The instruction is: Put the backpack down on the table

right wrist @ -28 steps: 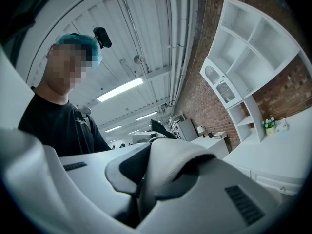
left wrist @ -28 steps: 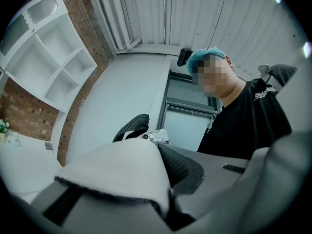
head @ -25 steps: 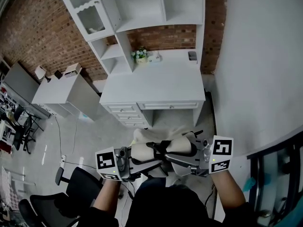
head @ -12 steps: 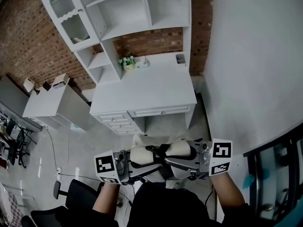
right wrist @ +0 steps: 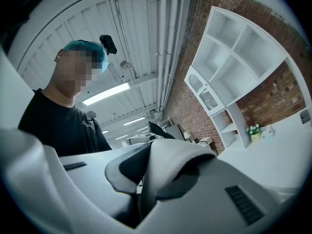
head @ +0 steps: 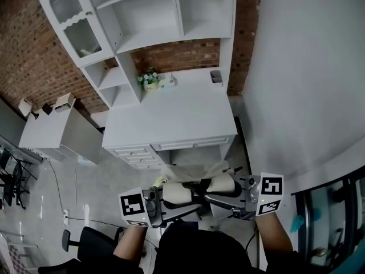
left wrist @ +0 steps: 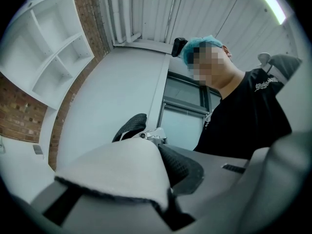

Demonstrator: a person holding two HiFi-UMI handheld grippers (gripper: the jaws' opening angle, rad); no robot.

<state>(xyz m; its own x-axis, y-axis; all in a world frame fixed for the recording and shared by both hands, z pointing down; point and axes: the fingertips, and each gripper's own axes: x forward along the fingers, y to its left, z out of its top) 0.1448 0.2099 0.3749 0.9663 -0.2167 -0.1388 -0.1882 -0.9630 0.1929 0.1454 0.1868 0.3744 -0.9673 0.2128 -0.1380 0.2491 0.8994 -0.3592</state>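
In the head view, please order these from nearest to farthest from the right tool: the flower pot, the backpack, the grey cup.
1. backpack: gripped in the right tool, close before the person.
2. grey cup: back right corner of the desk.
3. flower pot: back of the desk, further to the left.

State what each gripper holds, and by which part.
Both hold the backpack by its shoulder straps: left gripper shut on one strap, right gripper on the other.
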